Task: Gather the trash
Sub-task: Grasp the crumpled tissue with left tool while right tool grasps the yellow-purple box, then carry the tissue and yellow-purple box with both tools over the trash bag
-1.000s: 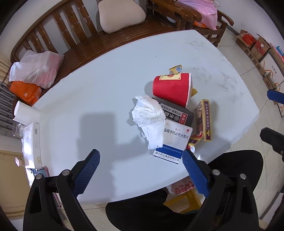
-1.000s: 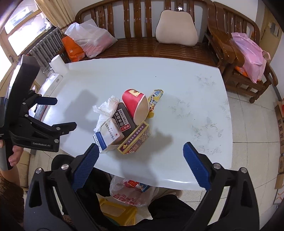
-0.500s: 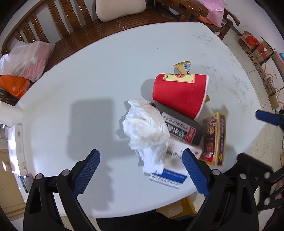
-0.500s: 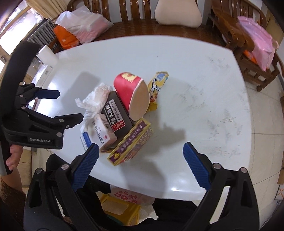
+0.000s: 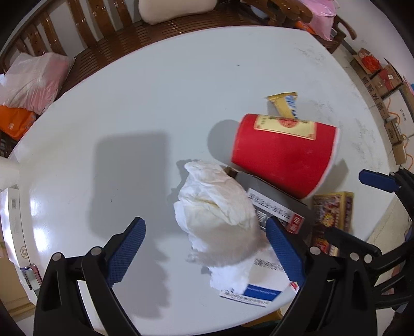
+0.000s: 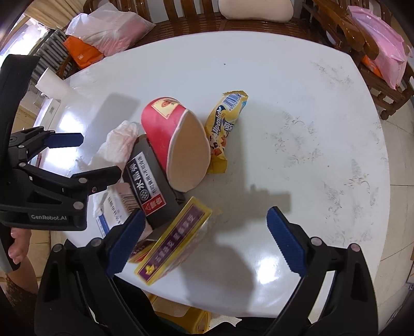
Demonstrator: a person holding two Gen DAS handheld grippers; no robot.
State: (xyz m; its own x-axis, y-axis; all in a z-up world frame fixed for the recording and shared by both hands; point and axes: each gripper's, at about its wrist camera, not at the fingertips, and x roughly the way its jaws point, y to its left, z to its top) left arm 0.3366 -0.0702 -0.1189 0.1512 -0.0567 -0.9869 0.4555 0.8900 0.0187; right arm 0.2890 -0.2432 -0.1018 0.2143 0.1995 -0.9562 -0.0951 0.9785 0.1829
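Fingers – both grippers spread wide, empty | left gripper (image 5: pixel 204 240) over tissue (image 5: pixel 217 214) | right gripper (image 6: pixel 204 240) alone shows cup (image 6: pixel 178 144) mouth

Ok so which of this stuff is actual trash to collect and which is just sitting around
Trash to collect, piled on the table:
crumpled tissue
red paper cup
yellow snack wrapper
grey box
white and blue box
yellow and purple box

Just lying about:
cushion
plastic bags on the bench
pink bag on the chair
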